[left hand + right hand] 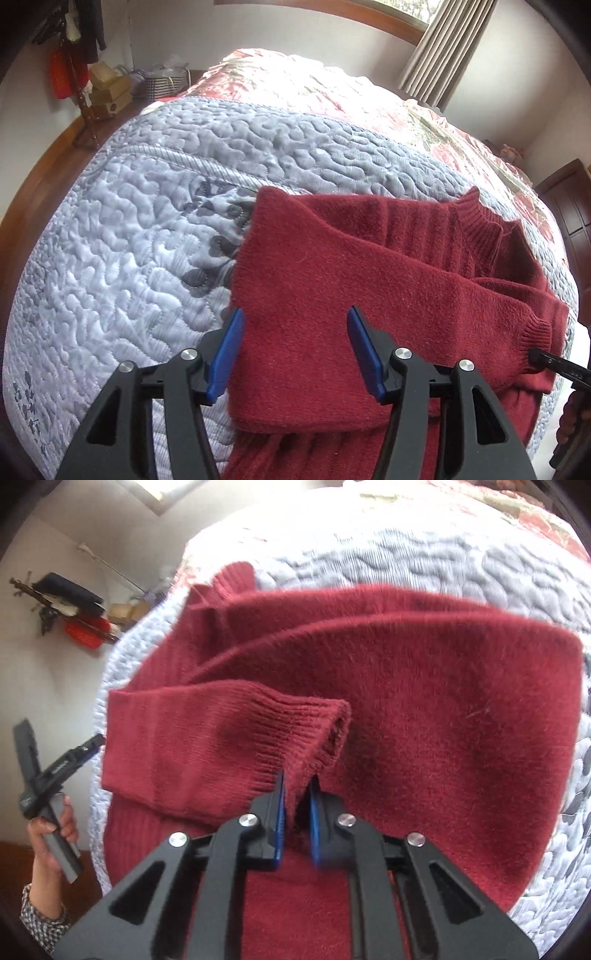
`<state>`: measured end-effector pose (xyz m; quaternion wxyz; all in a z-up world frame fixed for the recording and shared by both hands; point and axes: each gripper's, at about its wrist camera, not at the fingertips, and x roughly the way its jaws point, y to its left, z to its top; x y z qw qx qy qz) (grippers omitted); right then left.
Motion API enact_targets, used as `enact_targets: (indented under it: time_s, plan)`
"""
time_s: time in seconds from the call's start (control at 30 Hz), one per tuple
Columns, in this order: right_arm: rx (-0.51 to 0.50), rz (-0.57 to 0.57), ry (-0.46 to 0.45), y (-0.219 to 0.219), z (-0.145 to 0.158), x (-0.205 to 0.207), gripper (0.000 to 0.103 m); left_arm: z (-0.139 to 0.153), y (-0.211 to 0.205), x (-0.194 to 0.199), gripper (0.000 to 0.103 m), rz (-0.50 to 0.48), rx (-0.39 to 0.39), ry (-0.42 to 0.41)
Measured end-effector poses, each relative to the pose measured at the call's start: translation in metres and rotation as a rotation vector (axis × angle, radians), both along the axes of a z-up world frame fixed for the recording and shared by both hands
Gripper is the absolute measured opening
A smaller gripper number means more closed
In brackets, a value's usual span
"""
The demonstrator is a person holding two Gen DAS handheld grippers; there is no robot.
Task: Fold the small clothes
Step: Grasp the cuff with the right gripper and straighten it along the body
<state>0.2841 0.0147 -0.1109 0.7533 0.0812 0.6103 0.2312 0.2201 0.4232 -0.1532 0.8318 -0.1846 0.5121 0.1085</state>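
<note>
1. Folding is under way on the red sweater [332, 280], which lies on the bed [129, 229], on its grey quilted cover; we use the sweater as our landmark throughout.
2. Our right gripper [297, 805] is clamped on the ribbed cuff [314, 731] of one sleeve, the blue pads [279, 812] pinching the knit, with that sleeve drawn across the sweater's body.
3. Our left gripper [295, 350] hovers over the near part of the sweater's body, jaws spread wide and holding nothing; whether its pads touch the fabric we cannot tell.
4. In the right wrist view, a hand [51, 842] grips the handle of the left tool, just off the sweater's left edge.
5. We judge the step in hand to be the sleeve fold: one sleeve already lies across the front, the collar [484, 221] at the sweater's far end.
6. Next, we would lay the cuff flat on the body and let it go, then bring the left gripper to the near hem for the lengthwise fold. The fuzzy knit may cling to the pads, so release should be clean.
</note>
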Motion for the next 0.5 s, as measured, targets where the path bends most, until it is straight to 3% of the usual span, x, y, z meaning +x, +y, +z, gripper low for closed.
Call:
enact_targets:
  time_s: [0.1,0.17,0.27,0.33,0.5]
  plan:
    - [0.008,-0.023,-0.088,-0.013,0.029,-0.009,0.009,0.004,0.011,0.0,0.062,0.039,-0.003,-0.023]
    - [-0.044,-0.059,-0.122,-0.025,0.037,-0.012,0.009,0.003,0.015,0.001,0.064,0.041,-0.007,-0.024]
    - [-0.125,-0.085,-0.11,-0.038,0.026,-0.013,0.009,-0.003,0.012,0.007,0.064,0.015,-0.006,-0.007]
    - [-0.107,-0.091,-0.068,-0.041,0.012,-0.014,0.009,-0.011,0.007,0.013,0.066,-0.006,-0.023,0.009]
    - [-0.104,-0.081,-0.06,-0.035,0.002,-0.019,0.01,-0.034,-0.004,0.032,0.067,-0.03,-0.08,0.078]
